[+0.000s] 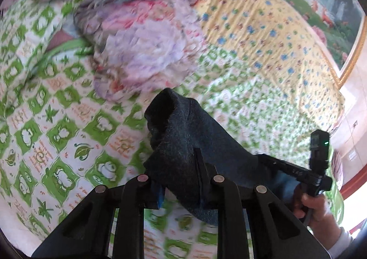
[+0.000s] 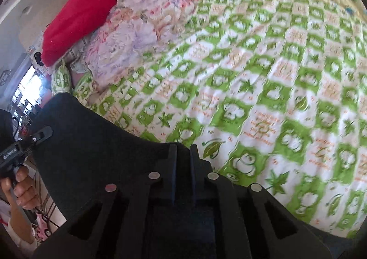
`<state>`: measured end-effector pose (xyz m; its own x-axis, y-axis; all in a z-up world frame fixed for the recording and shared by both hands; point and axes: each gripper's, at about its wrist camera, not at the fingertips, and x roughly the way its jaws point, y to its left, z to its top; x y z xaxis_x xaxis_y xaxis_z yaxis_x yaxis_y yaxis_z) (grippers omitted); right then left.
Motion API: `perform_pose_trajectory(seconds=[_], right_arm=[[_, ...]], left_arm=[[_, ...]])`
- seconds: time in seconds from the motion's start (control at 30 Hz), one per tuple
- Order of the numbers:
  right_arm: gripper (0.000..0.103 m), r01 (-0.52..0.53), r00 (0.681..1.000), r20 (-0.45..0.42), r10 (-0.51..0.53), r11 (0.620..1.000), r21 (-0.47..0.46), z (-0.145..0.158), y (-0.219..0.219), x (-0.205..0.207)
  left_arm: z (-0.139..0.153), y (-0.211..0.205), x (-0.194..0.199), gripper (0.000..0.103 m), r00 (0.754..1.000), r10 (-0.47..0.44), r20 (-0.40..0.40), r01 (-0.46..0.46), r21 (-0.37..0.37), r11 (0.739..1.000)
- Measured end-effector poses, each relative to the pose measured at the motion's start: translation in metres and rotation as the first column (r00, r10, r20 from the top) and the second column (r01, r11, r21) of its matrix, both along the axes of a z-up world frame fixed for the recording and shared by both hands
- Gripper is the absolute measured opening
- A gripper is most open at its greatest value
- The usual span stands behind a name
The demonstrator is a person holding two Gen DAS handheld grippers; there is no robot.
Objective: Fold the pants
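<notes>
Both tools clamp the dark navy fleece pants [image 1: 183,144]: left tool [image 1: 181,178], right tool [image 2: 182,167]. I keep the edge taut above the green-patterned bed quilt [image 2: 263,98].

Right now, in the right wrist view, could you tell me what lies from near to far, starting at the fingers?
Right gripper fingers shut on the dark pants → green patterned bedsheet → floral bundle of cloth → red fuzzy blanket.
</notes>
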<state>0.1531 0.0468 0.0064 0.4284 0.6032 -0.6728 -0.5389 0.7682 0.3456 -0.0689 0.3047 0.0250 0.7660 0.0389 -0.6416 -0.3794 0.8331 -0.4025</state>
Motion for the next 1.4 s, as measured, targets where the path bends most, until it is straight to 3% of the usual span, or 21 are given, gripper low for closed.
perform_pose_trajectory(seconds=[0.1, 0.17, 0.2, 0.33, 0.47, 0.57, 0.73, 0.97, 1.17, 1.4], right_arm=[[0.020, 0.033, 0.999, -0.018, -0.032, 0.999, 0.022, -0.004, -0.002, -0.001], [0.030, 0.049, 0.999, -0.016, -0.048, 0.998, 0.038, 0.004, -0.011, -0.010], [0.035, 0.053, 0.999, 0.000, -0.053, 0.998, 0.044, 0.011, -0.017, -0.018], [0.047, 0.065, 0.995, 0.069, -0.071, 0.994, 0.086, 0.032, -0.046, -0.053], [0.047, 0.090, 0.993, 0.071, -0.098, 0.990, 0.110, 0.036, -0.077, -0.083], [0.047, 0.125, 0.990, 0.055, -0.132, 0.985, 0.115, 0.031, -0.099, -0.102], [0.047, 0.208, 0.978, 0.010, -0.211, 0.971, 0.121, 0.018, -0.139, -0.126], [0.048, 0.342, 0.939, -0.025, -0.343, 0.927, 0.154, 0.008, -0.197, -0.154], [0.048, 0.447, 0.894, -0.054, -0.444, 0.879, 0.165, 0.003, -0.238, -0.173], [0.048, 0.595, 0.803, -0.104, -0.586, 0.785, 0.173, -0.013, -0.283, -0.197]], left_arm=[[-0.022, 0.004, 0.007, 0.032, 0.994, 0.020, -0.107, -0.017, 0.029, 0.999], [-0.019, 0.001, -0.003, 0.053, 0.992, 0.065, -0.105, -0.059, 0.064, 0.996], [-0.014, 0.000, -0.010, 0.056, 0.992, 0.094, -0.085, -0.087, 0.088, 0.992], [0.005, -0.004, -0.033, 0.057, 0.989, 0.147, -0.027, -0.143, 0.101, 0.985], [0.022, -0.024, -0.038, 0.060, 0.993, 0.121, -0.007, -0.119, 0.135, 0.984], [0.033, -0.046, -0.032, 0.066, 0.997, 0.072, -0.003, -0.070, 0.170, 0.983], [0.037, -0.084, -0.013, 0.067, 0.999, -0.034, -0.012, 0.035, 0.173, 0.984], [0.031, -0.137, 0.019, 0.069, 0.984, -0.171, -0.046, 0.177, 0.166, 0.970], [0.030, -0.179, 0.040, 0.070, 0.959, -0.276, -0.068, 0.284, 0.172, 0.943], [0.030, -0.222, 0.061, 0.072, 0.921, -0.380, -0.082, 0.389, 0.170, 0.905]])
